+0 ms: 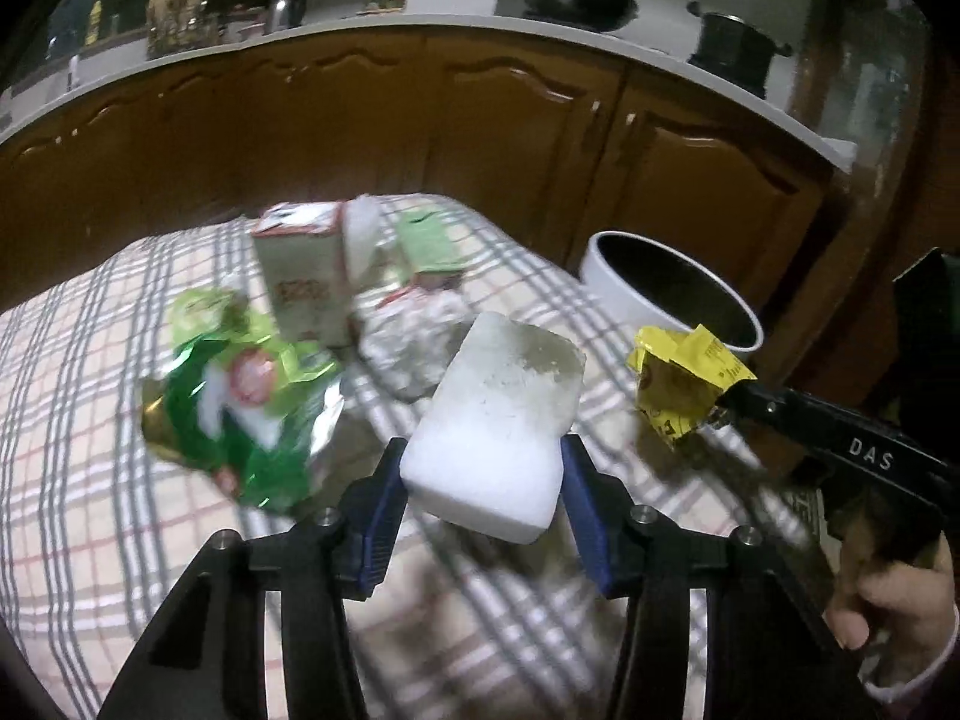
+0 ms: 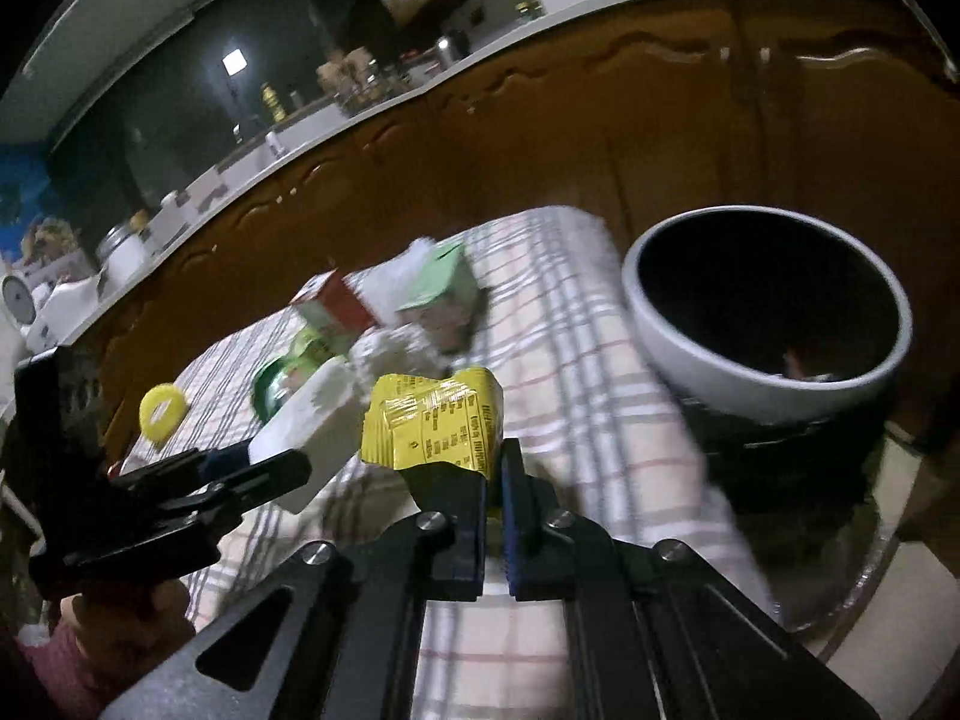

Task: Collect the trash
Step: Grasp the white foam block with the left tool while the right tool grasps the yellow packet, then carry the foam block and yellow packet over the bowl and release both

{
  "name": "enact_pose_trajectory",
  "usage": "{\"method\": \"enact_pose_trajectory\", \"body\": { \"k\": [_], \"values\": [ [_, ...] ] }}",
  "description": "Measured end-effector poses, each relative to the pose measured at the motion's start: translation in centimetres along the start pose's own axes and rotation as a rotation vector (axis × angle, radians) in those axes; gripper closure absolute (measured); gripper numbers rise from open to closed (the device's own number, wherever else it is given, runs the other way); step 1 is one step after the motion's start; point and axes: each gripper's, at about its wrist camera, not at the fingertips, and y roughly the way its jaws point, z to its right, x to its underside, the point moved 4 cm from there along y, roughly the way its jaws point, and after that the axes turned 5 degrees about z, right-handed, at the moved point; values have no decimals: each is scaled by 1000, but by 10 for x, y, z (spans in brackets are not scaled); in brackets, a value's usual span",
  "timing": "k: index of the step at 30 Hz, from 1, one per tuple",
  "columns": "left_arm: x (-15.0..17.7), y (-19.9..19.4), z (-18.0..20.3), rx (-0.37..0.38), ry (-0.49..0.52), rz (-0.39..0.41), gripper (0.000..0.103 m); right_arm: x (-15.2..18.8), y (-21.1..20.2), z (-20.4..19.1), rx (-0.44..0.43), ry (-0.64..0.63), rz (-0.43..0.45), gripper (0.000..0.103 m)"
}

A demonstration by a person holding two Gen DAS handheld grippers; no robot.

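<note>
My left gripper (image 1: 483, 474) is shut on a white foam block (image 1: 498, 420), held above the checked tablecloth (image 1: 72, 480); the same block (image 2: 306, 426) shows at left in the right wrist view. My right gripper (image 2: 493, 468) is shut on a crumpled yellow wrapper (image 2: 435, 426), also seen as the yellow wrapper (image 1: 684, 378) at right in the left wrist view. A white bin with a dark inside (image 2: 768, 384) stands just past the table's right edge. On the cloth lie a green foil bag (image 1: 234, 408), a carton (image 1: 300, 276), crumpled white paper (image 1: 408, 342) and a green box (image 1: 429, 246).
Brown cabinet doors (image 1: 480, 120) under a white counter run behind the table. A pan (image 1: 570, 0) and a pot (image 1: 732, 48) sit on the counter. A yellow ring (image 2: 161, 411) lies near the table's left edge. A hand (image 1: 888, 600) holds the right gripper's handle.
</note>
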Motion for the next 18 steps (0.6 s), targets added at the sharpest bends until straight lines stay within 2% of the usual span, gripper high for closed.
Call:
{"method": "enact_pose_trajectory", "body": {
  "k": [18],
  "values": [
    [-32,40,50,88,61,9,55,-23,-36,71,113,91,88,99]
  ]
}}
